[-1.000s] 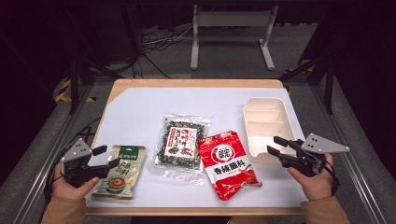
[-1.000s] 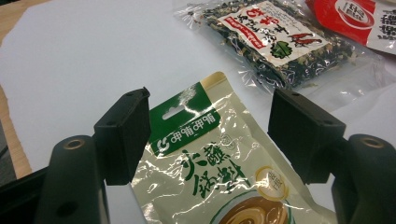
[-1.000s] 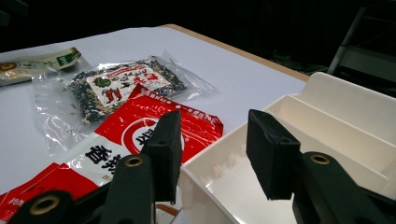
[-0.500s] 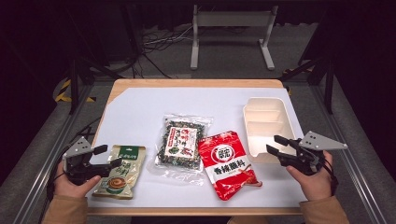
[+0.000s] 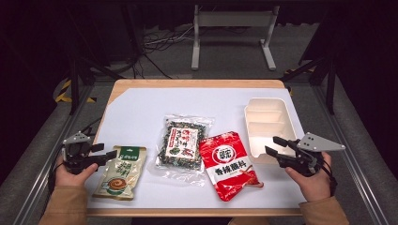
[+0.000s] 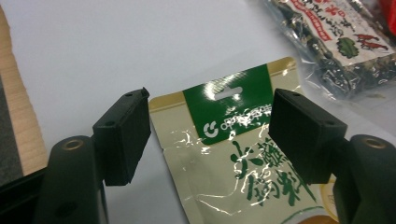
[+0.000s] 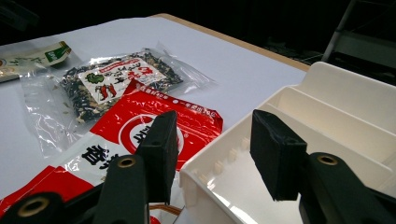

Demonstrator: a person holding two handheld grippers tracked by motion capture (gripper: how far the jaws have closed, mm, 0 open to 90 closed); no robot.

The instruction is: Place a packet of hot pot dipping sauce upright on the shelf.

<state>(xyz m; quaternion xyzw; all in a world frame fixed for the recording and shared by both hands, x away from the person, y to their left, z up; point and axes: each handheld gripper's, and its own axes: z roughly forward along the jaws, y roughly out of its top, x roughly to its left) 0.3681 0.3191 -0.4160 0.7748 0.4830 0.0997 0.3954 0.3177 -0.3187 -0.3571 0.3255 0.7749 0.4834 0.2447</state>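
A green and gold packet (image 5: 119,171) (image 6: 224,158) lies flat at the front left. My left gripper (image 5: 105,151) (image 6: 212,105) hovers at its top edge, open. Its jaws have just been closing a little, and the packet's green header lies below the gap, untouched. A clear bag of dark dried mix (image 5: 183,143) (image 7: 112,79) and a red packet (image 5: 227,164) (image 7: 116,126) lie mid-table. My right gripper (image 5: 272,144) (image 7: 215,123) stands open at the near corner of a white divided tray (image 5: 281,105) (image 7: 345,98). Its jaws have just opened slightly and grip nothing.
A white sheet (image 5: 187,103) covers the wooden table; its far half is bare. Metal rails run along both sides, and a grey stand (image 5: 232,18) with cables sits on the floor beyond the far edge.
My left gripper has slid right and lower, so its jaw tips now reach the green packet's top edge. The right gripper has stayed in place.
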